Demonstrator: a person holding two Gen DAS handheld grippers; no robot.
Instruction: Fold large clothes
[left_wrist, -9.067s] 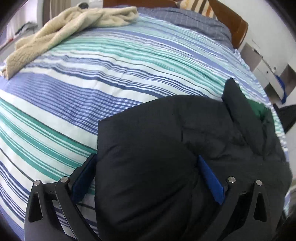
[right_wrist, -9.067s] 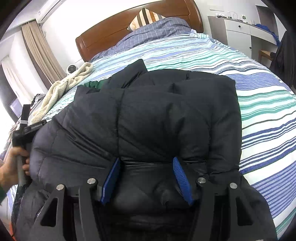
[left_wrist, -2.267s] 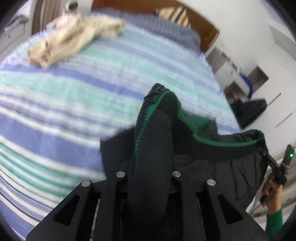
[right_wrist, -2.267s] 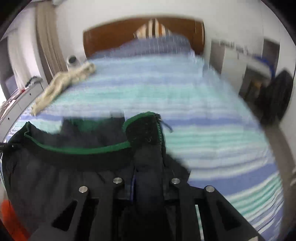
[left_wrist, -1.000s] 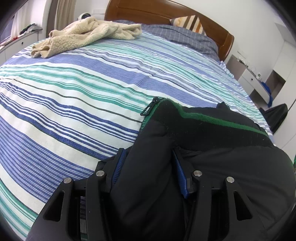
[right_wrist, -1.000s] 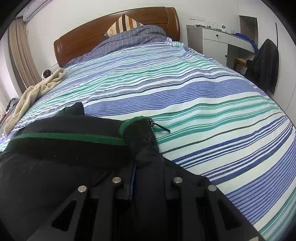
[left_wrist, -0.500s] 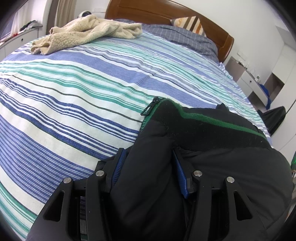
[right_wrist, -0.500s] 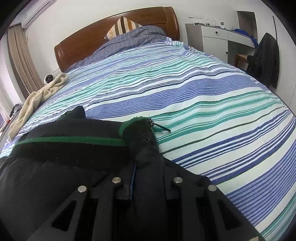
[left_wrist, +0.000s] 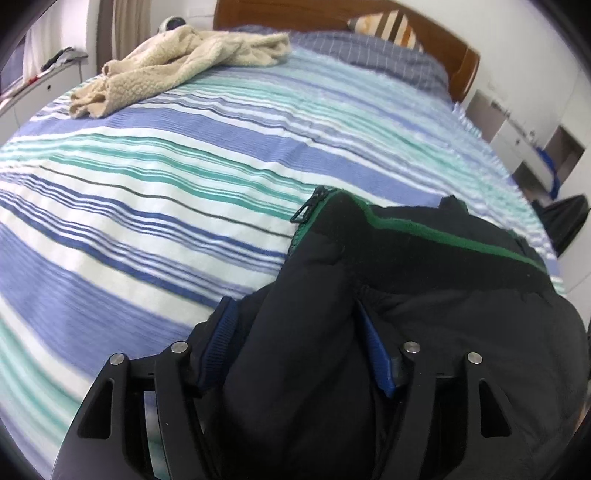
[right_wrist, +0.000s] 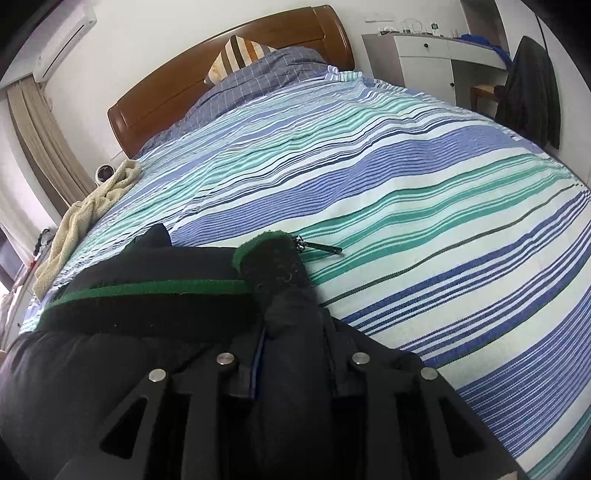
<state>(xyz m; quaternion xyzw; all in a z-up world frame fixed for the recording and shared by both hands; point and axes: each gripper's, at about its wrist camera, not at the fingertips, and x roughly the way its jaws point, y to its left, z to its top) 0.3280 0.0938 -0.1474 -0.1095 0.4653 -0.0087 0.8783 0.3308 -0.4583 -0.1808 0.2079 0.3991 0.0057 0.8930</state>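
now the left hand-held gripper has opened off the jacket lying on the bed; the right hand-held gripper stays clamped on its collar, so laying out isn't finished.

A home bedroom: a striped bedspread fills the view, wooden headboard and pillow far, white dresser far right.

A cream fleece blanket lies crumpled on the striped bedspread, near what looks like a wooden headboard
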